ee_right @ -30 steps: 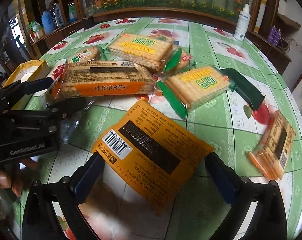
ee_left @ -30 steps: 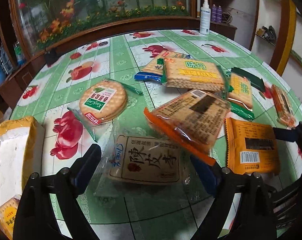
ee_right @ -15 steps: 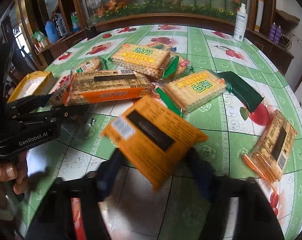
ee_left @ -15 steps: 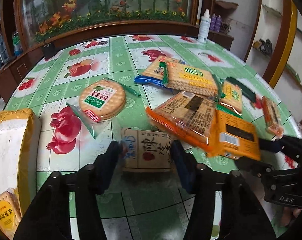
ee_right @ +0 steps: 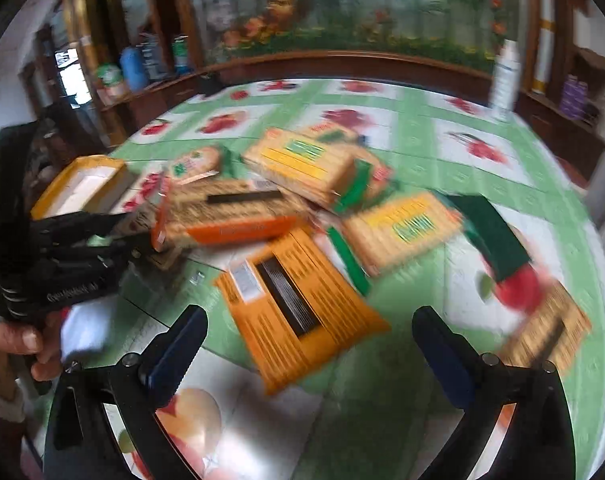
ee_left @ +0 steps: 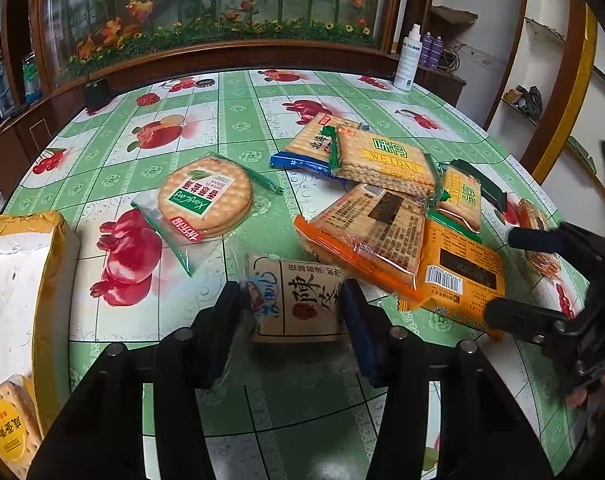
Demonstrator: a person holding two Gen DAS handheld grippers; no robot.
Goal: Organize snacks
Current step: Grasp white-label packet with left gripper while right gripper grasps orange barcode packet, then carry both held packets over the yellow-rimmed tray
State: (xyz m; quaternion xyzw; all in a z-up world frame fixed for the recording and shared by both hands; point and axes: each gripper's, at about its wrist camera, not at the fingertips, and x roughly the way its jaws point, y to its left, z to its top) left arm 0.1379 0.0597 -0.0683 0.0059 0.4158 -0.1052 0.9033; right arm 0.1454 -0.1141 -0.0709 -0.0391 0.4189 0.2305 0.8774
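Left gripper (ee_left: 294,300) is clamped on the beige pouch (ee_left: 298,300) – bottom centre of the left view, both pads pressed into its sides, the pouch's clear wrapper crumpled around them. Whether it rests on the table (ee_left: 238,120) or is lifted, can't tell.

Right gripper (ee_right: 310,336) has its jaws wide, nothing between the pads. The orange pack (ee_right: 298,304) lies flat on the table just ahead of them, centre of the blurred right view.

Remaining snacks cluster mid-frame in the left view: round crackers (ee_left: 204,198) left of centre, Weidan pack (ee_left: 386,160) on top of the blue pack (ee_left: 306,148), orange-edged crackers (ee_left: 366,236) overlapping the orange pack. Yellow box (ee_left: 26,280) sits at the left edge – one cracker pack (ee_left: 6,424) inside.
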